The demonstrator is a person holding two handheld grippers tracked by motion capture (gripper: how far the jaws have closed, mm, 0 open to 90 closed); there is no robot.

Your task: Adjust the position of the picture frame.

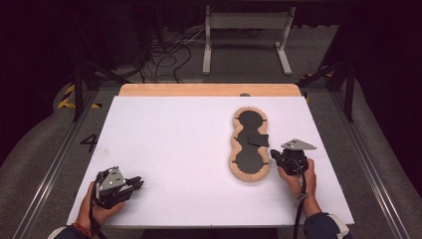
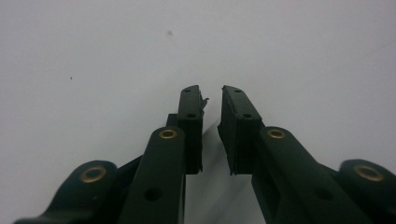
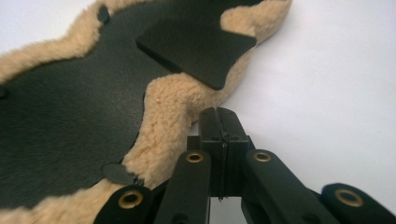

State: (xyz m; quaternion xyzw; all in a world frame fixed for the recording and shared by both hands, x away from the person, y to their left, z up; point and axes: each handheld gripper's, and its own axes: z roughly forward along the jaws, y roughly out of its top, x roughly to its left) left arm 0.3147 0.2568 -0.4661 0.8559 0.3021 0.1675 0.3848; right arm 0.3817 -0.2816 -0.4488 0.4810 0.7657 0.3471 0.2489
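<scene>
1. The fleece-edged black pad [image 1: 250,145] lies on the table [image 1: 174,149] at right; no readable writing.
2. The right gripper [image 3: 218,116], jaws pressed together, sits just beside it.
3. The left gripper [image 2: 212,100] has its jaws narrowly parted, holding nothing.

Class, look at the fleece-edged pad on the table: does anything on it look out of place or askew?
Yes. A small black flap at the narrow waist of the pad sits crooked, lifted off the black face and overhanging the fleece edge toward the right gripper, rather than lying flat.
</scene>
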